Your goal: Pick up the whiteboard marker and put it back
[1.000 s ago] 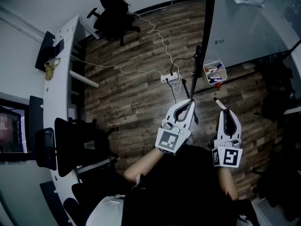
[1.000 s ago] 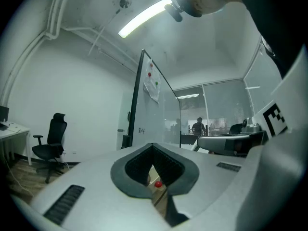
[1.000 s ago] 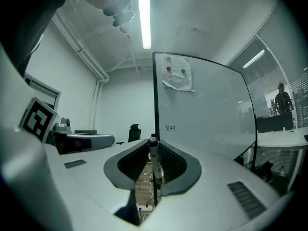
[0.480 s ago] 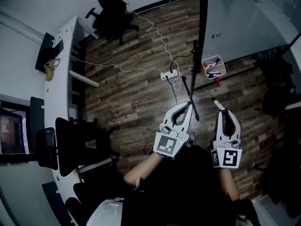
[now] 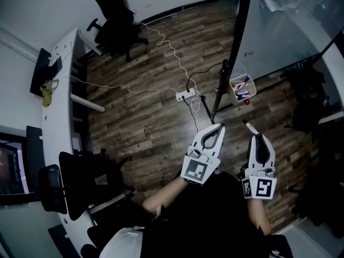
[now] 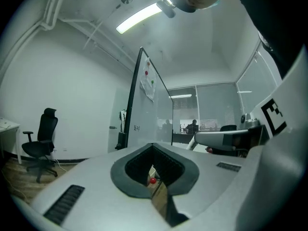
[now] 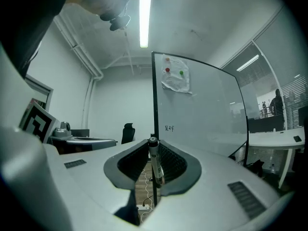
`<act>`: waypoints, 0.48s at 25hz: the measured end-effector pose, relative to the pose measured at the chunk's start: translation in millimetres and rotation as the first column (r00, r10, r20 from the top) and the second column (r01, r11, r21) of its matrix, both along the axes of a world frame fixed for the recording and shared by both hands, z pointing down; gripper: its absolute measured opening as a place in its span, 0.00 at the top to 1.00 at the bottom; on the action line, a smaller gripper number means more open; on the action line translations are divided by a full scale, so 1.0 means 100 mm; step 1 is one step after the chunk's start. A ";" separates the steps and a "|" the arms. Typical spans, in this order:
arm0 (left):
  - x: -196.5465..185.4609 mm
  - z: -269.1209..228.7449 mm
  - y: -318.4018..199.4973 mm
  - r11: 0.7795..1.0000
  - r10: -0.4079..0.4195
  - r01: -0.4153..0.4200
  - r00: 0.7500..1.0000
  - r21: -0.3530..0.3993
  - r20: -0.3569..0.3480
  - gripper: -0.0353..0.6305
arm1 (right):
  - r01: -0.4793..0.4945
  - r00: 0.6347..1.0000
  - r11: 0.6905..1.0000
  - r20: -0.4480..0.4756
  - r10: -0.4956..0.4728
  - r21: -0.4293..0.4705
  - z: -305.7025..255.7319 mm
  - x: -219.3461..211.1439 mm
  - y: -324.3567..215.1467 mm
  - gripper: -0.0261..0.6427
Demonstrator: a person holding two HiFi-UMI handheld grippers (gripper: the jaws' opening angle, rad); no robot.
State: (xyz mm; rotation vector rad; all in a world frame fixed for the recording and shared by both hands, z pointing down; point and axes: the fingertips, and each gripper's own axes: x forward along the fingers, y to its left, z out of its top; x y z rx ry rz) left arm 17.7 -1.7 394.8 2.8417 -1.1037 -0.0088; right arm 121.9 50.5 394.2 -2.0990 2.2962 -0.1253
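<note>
My right gripper point(image 5: 256, 138) is shut on the whiteboard marker point(image 5: 248, 127). The marker's light end pokes out ahead of the jaws toward the whiteboard point(image 5: 290, 26). In the right gripper view the marker point(image 7: 155, 165) stands nearly upright between the pads, in front of the board's dark edge. A small white tray point(image 5: 243, 87) with several markers hangs at the board's lower corner, ahead of both grippers and apart from them. My left gripper point(image 5: 219, 127) is level beside the right one, its tips together and nothing in them. A red knob point(image 6: 152, 180) shows through its slit.
The board's dark stand point(image 5: 224, 85) rises from the wooden floor. A white power strip point(image 5: 185, 95) with trailing cables lies left of it. A black office chair point(image 5: 113, 15) stands far back. A long white desk point(image 5: 60, 95) runs down the left side.
The head view has shifted slightly, so the room sits a little differently in frame. Both grippers keep much the same pose, and the marker stays in the right jaws.
</note>
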 end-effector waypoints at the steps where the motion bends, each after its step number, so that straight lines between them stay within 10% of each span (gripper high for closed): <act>1: -0.02 0.03 -0.01 1.000 0.011 -0.011 1.000 -0.012 0.002 0.95 | -0.013 1.000 1.000 -0.003 0.013 -0.001 -0.01 -0.01 -0.02 0.84; 12: -0.12 0.11 -0.16 0.997 0.059 -0.061 0.997 -0.042 -0.045 0.95 | -0.097 0.995 0.995 -0.040 0.097 -0.014 -0.06 -0.06 -0.15 0.84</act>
